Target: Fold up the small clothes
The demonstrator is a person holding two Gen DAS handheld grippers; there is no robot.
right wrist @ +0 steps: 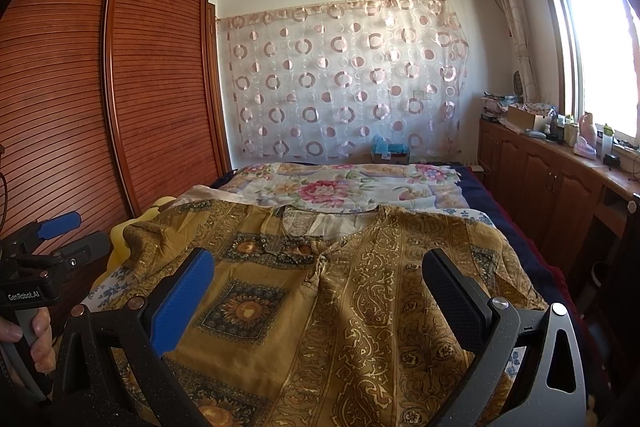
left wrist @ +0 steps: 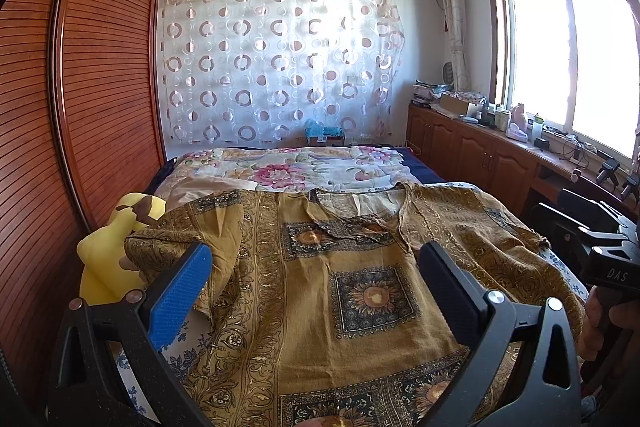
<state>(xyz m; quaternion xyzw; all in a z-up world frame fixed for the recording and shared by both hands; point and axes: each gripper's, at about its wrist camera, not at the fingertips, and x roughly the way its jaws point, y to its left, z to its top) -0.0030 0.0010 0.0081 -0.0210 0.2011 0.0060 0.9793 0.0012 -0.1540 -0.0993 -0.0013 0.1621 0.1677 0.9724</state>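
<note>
Sunlight from the window [left wrist: 568, 67] falls across a bedroom with a slatted wooden wardrobe [left wrist: 100, 75] on one side and a low wooden counter [right wrist: 560, 163] under the sill, cluttered with bottles and boxes. Between them stands the bed [left wrist: 304, 171], covered by a floral quilt, with a circle-patterned curtain [right wrist: 344, 83] hanging on the wall behind it.

On the near part of the bed I see the shirt [left wrist: 320, 267], mustard-brown with dark sunflower squares, spread front-up with its neckline toward the far wall. Its sleeve on the wardrobe side is bunched and rumpled, lying against a yellow plush toy [left wrist: 108, 255] at the bed's edge.

My left tool [left wrist: 316, 263] hovers above the shirt's wardrobe-side half, fingers wide apart and gripping nothing. My right tool [right wrist: 320, 275] hangs over the window-side half, also spread wide and empty. In the right wrist view I can see the left tool out by the wardrobe, with a hand [right wrist: 36, 331] on its grip. In the left wrist view the right tool's body shows at the edge toward the window.
</note>
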